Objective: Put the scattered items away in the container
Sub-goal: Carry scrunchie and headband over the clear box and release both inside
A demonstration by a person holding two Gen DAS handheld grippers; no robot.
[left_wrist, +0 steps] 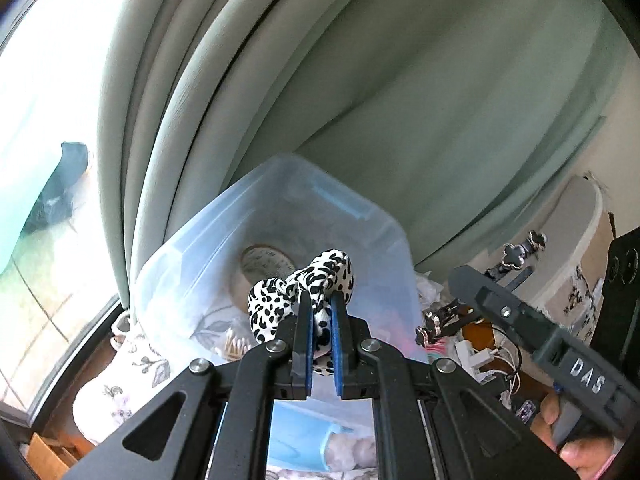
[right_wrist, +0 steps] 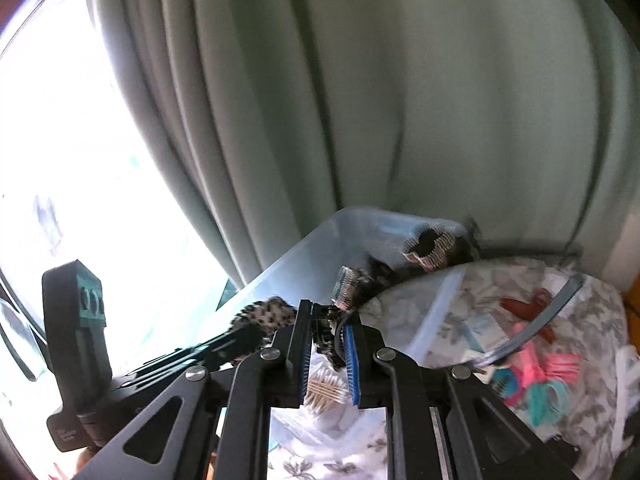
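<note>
My left gripper (left_wrist: 320, 320) is shut on a black-and-white leopard-print scrunchie (left_wrist: 308, 284) and holds it over the clear plastic container (left_wrist: 192, 248). A roll of tape (left_wrist: 266, 266) lies inside the container. My right gripper (right_wrist: 326, 332) is shut on a dark ornate hair clip (right_wrist: 326, 328) beside the container's rim (right_wrist: 304, 248). The right gripper also shows in the left wrist view (left_wrist: 430, 326), holding the clip (left_wrist: 440, 320) just right of the container. The scrunchie shows in the right wrist view (right_wrist: 272, 312) to the left.
Green curtains (left_wrist: 360, 80) hang behind the container, with a bright window (left_wrist: 48, 120) at left. A floral cloth (right_wrist: 500, 292) holds a red clip (right_wrist: 528, 308), pink and teal clips (right_wrist: 548, 380) and cotton swabs (right_wrist: 326, 390). A round mirror edge (right_wrist: 532, 332) lies over the cloth.
</note>
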